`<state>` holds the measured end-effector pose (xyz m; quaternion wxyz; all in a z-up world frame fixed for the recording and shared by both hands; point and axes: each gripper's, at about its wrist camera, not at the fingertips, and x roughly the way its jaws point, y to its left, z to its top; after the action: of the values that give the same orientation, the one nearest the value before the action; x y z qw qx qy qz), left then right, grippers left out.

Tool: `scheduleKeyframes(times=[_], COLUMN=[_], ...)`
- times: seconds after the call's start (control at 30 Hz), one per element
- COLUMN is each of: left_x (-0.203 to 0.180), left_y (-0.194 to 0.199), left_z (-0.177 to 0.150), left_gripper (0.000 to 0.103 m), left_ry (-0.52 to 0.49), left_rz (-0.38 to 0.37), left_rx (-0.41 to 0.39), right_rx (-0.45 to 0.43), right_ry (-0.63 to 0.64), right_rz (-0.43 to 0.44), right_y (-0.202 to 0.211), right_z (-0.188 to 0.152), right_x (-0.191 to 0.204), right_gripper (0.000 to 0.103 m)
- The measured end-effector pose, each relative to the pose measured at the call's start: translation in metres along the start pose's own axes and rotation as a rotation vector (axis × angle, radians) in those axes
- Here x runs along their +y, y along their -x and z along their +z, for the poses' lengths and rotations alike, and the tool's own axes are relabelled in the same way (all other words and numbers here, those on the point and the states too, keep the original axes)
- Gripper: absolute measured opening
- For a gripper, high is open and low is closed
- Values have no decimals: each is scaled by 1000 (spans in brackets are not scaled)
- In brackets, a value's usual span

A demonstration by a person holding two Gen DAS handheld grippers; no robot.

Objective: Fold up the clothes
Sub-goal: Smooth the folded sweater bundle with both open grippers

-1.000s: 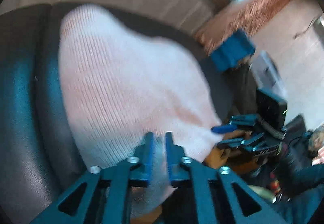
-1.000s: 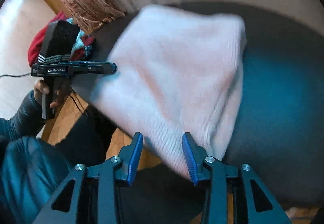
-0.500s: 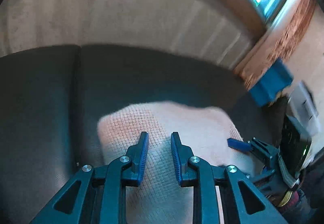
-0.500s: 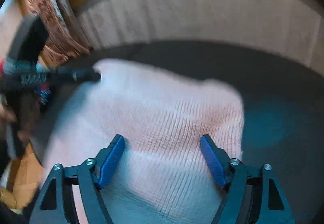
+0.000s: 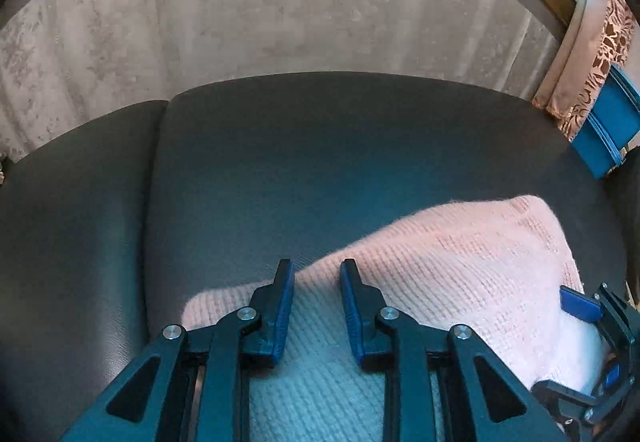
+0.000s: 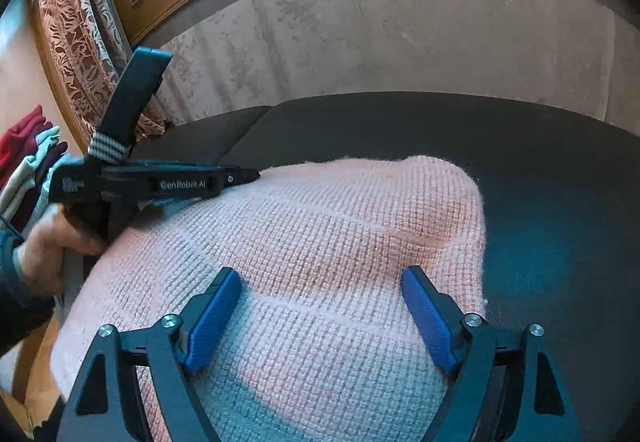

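Observation:
A pink knit garment (image 5: 460, 266) (image 6: 320, 242) lies folded on the dark leather seat (image 5: 320, 162), by its front edge. My left gripper (image 5: 316, 274) rests low on the garment's left part, its jaws a narrow gap apart with the knit showing between them. From the right wrist view that left gripper (image 6: 252, 175) is side-on, held by a hand (image 6: 44, 246), its tips touching the garment's far left edge. My right gripper (image 6: 320, 282) hovers wide open over the garment's right half, holding nothing. It also shows at the left wrist view's right edge (image 5: 592, 342).
A grey plush backrest (image 5: 280, 2) rises behind the seat. A seam (image 5: 154, 182) splits the seat into cushions. A patterned curtain (image 6: 76, 34) and window frame stand at the left, with a pile of clothes (image 6: 28, 154) below. A blue object (image 5: 608, 130) sits beside the seat.
The garment was hanging and swinging in my left gripper; it now lies on the seat. My left jaws have parted from it and my right jaws have spread wide. Both grippers came down low.

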<state>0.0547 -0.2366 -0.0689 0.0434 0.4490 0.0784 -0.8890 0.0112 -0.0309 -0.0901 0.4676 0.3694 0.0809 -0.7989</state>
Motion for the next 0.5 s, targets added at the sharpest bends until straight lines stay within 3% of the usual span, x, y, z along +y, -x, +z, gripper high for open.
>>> scheduleKeyframes(times=[0.17,0.3,0.5], left_x=[-14,-25,-44], left_y=[44,80,129], left_z=[-33,-60,-103], left_gripper=[24,24,24], left_ry=[-39,-69,-122], left_rz=[-21,-37,-65], left_rx=[-63,-113,-174], right_rx=[-5,65,42], right_ry=[2,11,167], right_rz=[9,12,-1], right_y=[2,-4,2], right_z=[1,11,54], right_x=[4,7,52], right_gripper=[86,85,89])
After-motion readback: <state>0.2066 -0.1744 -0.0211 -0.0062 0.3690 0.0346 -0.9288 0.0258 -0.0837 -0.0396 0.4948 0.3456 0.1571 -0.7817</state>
